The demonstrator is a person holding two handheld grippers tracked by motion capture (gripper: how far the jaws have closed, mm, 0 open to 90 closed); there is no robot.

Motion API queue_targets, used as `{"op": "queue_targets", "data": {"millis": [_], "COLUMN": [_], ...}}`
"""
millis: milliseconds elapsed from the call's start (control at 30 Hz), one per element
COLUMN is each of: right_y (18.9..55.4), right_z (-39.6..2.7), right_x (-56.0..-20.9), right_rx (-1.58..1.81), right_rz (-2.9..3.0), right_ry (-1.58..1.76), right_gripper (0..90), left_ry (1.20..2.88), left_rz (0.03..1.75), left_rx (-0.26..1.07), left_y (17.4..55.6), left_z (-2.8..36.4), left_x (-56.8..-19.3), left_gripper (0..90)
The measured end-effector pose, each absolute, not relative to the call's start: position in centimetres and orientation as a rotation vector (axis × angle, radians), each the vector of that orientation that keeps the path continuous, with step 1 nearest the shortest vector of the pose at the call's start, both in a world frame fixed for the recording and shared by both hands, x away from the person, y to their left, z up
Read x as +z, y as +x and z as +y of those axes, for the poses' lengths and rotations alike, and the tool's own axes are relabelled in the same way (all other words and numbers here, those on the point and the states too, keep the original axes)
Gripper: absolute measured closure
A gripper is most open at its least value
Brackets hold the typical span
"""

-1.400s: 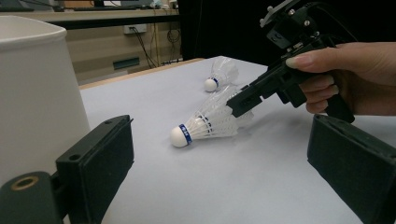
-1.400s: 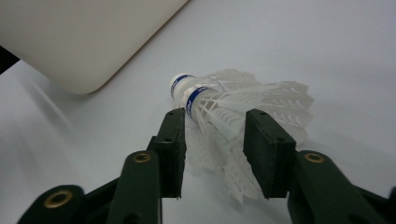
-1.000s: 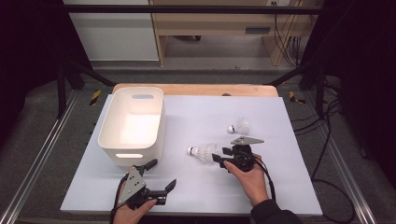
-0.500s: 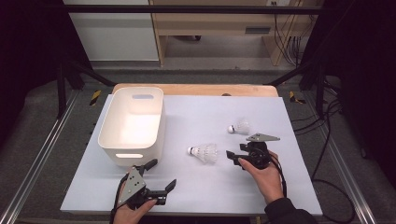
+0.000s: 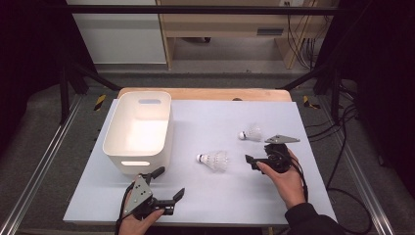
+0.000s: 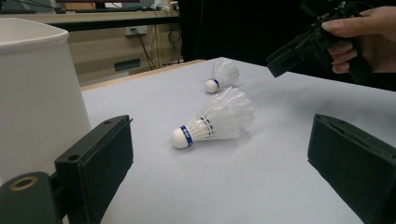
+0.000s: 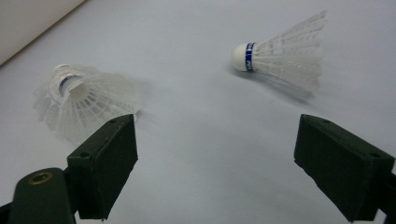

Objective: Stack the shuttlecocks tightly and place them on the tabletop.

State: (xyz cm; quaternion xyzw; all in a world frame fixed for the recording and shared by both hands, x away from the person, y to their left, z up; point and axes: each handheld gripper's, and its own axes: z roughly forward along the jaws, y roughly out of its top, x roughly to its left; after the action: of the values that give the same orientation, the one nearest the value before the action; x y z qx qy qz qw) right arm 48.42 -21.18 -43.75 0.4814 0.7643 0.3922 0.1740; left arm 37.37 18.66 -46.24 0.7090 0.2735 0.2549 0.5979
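A white bin (image 5: 138,131) is sitting at the left of the pale tabletop (image 5: 220,196). Below it, at the lower left of the high view, the left gripper (image 5: 169,185) is resting with its jaws wide apart and nothing between them. At centre frame, the near shuttlecock (image 5: 214,160) is lying on its side. To its right, the right gripper (image 5: 250,161) is hovering just beside it, its jaws having just been opening, nothing between them. The far shuttlecock (image 5: 250,133) is lying above, toward the upper right.
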Motion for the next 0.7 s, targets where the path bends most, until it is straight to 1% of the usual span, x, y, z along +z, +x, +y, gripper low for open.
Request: {"op": "queue_targets", "data": {"millis": [367, 700], "right_y": [50.6, 52.5], "right_z": [-23.0, -24.0], "right_x": [-42.3, -42.6], "right_rx": [1.063, 1.074], "right_rz": [2.148, 2.086], "right_ry": [1.376, 1.435], "right_gripper": [9.2, 7.7], "left_ry": [1.64, 1.626], "left_rz": [0.629, 0.605], "left_rx": [0.594, 0.602], "left_y": [37.3, 37.2], "left_z": [18.7, 18.8], "left_x": [-46.2, -46.1], "left_gripper": [6.4, 5.2]}}
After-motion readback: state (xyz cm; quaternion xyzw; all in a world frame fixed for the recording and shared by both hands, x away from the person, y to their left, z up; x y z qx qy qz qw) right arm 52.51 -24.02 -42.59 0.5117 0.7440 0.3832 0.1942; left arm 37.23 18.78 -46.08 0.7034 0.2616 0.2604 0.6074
